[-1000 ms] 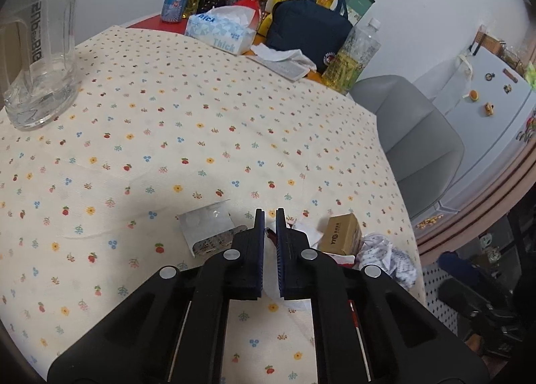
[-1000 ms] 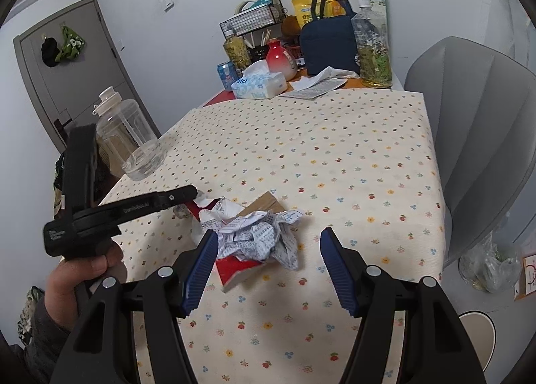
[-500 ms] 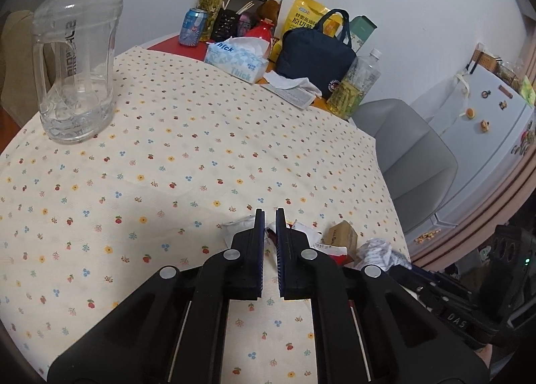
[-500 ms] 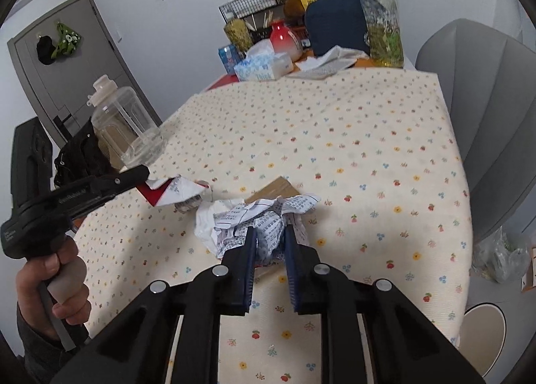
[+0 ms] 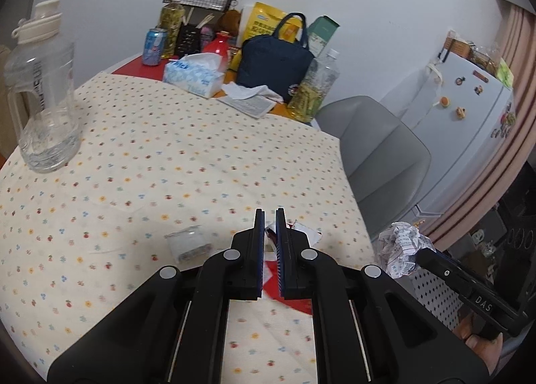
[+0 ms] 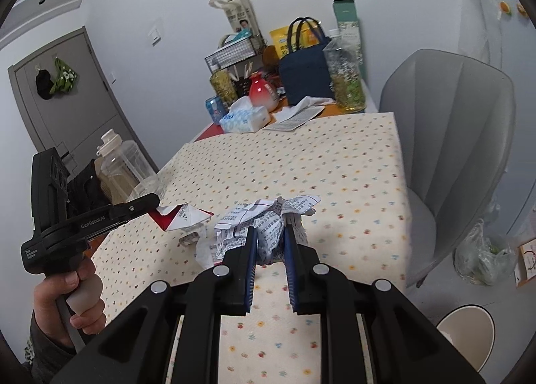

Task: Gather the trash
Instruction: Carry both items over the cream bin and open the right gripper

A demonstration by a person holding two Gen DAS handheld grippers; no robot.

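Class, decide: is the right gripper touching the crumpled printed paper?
Touching. Right wrist view shows the right gripper clamped on the crumpled printed paper.

Flower-print tablecloth (image 5: pixel 207 163) covers the table — on it a water jug (image 5: pixel 42 102), tissue box (image 5: pixel 193 75), clear wrapper (image 5: pixel 188 243).

water jug (image 5: pixel 42 99) | tissue box (image 5: pixel 194 77) | navy bag (image 5: pixel 276 64) | grey chair (image 6: pixel 459 136)

left tool (image 5: pixel 270 216): clamped, raised | right tool (image 6: pixel 270 233): clamped, raised
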